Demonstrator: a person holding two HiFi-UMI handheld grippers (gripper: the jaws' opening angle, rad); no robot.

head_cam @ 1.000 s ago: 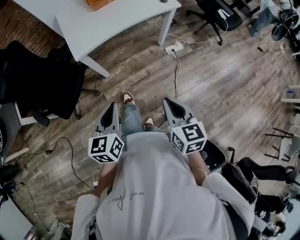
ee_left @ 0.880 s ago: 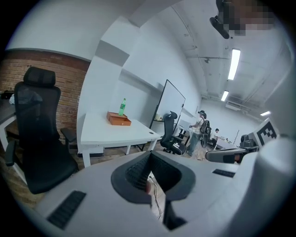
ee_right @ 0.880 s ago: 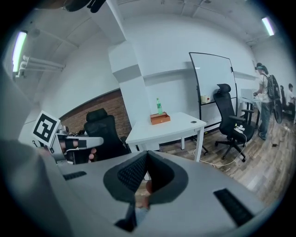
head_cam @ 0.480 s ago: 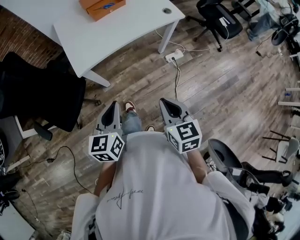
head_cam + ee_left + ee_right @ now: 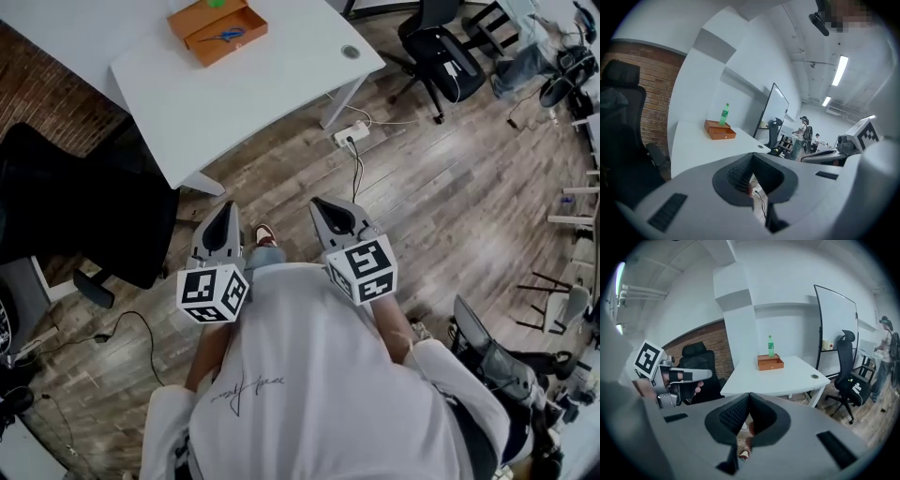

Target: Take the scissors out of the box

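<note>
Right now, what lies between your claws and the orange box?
In the head view: a strip of wooden floor, then bare white tabletop up to the orange box. Nothing else.

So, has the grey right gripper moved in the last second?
Yes. The right gripper has moved forward toward the white desk; the white floor power strip now lies closer to it.

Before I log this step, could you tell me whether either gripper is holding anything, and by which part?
Nothing is held: the left gripper and right gripper are both shut and empty, and the scissors lie in the orange box.
</note>
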